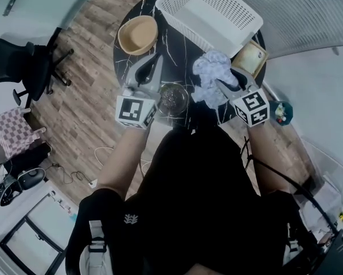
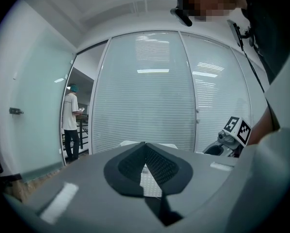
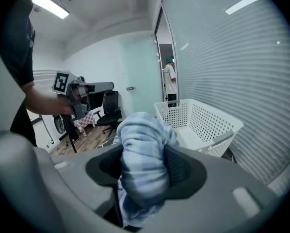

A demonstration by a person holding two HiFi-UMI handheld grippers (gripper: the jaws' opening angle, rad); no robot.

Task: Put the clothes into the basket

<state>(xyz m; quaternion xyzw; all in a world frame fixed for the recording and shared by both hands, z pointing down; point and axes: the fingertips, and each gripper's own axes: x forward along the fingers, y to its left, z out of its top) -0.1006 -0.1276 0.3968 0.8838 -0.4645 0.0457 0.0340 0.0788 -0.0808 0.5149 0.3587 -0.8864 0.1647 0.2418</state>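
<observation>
My right tongs (image 3: 142, 154) are clamped on the clothes (image 3: 142, 130), a blue-and-white checked bundle; the two dark pads press it from either side, held partly apart by its bulk, and the cloth bulges out above them and hangs down below; in the head view the right tongs (image 1: 222, 83) sit right of centre with the bundle (image 1: 211, 67) bunched at their tips, over the black marbled table (image 1: 174, 50) and just beside the near corner of the basket (image 1: 170, 13); none of the cloth lies inside it.

The white perforated basket stands on the table at the top of the head view; in the right gripper view the basket (image 3: 203, 120) is at right of centre, beyond the cloth.

My left tongs (image 2: 145, 147) are closed at the tips and hold nothing; only a slit shows lower down between the pads; in the head view the left tongs (image 1: 158, 58) point up the frame, left of centre, between a tan bowl (image 1: 138, 34) at upper left and a clear glass dish (image 1: 172, 99) near the middle.

A black office chair (image 1: 22, 62) stands on the wooden floor at the left edge; a person (image 2: 70, 120) stands in a doorway at the left of the left gripper view.
</observation>
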